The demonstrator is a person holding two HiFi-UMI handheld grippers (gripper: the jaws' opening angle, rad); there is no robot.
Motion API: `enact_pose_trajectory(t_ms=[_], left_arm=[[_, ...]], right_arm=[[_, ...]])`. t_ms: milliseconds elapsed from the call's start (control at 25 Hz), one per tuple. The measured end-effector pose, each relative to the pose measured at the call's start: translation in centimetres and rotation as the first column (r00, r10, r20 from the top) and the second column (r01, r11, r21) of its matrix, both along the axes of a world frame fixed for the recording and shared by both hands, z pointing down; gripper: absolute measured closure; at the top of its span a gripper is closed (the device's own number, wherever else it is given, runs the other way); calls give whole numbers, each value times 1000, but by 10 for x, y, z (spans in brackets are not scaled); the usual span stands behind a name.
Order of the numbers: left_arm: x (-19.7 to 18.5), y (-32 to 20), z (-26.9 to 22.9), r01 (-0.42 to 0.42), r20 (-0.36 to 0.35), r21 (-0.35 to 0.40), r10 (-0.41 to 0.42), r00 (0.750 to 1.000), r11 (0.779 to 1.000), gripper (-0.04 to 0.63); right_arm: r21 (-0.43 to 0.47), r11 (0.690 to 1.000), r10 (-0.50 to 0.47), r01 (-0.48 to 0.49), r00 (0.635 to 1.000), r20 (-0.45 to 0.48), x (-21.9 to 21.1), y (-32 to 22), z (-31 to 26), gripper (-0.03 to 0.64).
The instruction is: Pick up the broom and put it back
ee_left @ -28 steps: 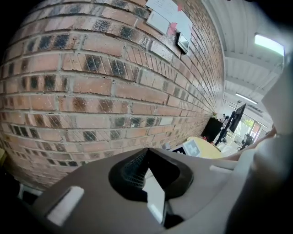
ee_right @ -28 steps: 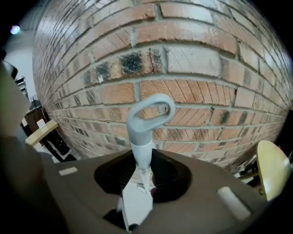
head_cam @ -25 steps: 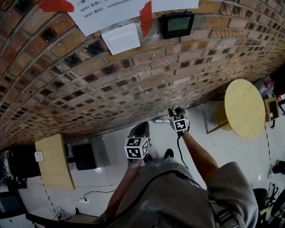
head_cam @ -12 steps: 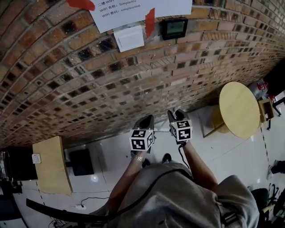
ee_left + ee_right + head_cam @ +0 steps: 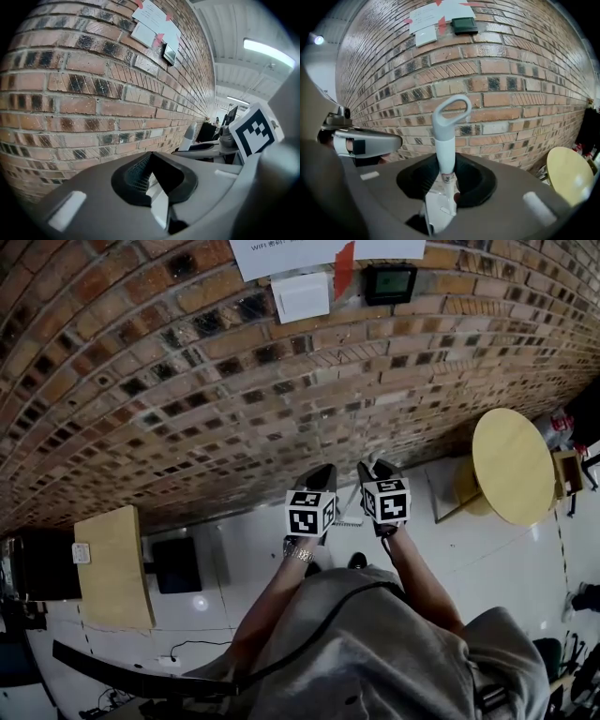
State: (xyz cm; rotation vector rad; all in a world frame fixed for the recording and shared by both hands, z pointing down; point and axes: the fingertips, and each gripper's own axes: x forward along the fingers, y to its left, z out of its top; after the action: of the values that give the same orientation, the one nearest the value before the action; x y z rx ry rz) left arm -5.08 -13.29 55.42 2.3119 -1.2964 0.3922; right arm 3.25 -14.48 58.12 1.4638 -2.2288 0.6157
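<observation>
**Operator:** Where's the broom (image 5: 445, 140)?

**Guide:** Upright, pinched by its handle between the jaws of your right gripper (image 5: 444, 164). The looped end rises just above them.

**Operator:** And my left gripper (image 5: 149, 164)?

**Guide:** Clenched on nothing, just beside the right. Grip firmly, hold the handle vertical, and ease it against the brick wall (image 5: 511, 89) ahead.

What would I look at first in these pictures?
The big brick wall fills most of every view, with white papers taped high up on it. Next you would spot the white broom handle with a loop on top, standing upright in the right gripper, close in front of the wall. A round yellow table stands off to the right.
</observation>
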Motion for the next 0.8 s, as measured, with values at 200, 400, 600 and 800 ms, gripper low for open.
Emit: enact_pose_trajectory(t_ms=[200, 400, 600, 800], left_arm=[[2, 3, -5, -7, -27, 12, 8, 1000, 1000, 595], [-1, 5, -9, 9, -42, 21, -8, 999, 1000, 595], [-4, 6, -7, 18, -32, 17, -17, 999, 1000, 595], [-2, 6, -5, 13, -26, 11, -13, 1000, 1000, 595]], right_arm=[[3, 999, -35, 35, 999, -2, -12, 7, -2, 518], [-2, 999, -37, 37, 999, -4, -12, 9, -1, 518], [-8, 999, -40, 40, 999, -9, -11, 9, 2, 518], [-16, 999, -43, 43, 999, -10, -11, 8, 6, 518]])
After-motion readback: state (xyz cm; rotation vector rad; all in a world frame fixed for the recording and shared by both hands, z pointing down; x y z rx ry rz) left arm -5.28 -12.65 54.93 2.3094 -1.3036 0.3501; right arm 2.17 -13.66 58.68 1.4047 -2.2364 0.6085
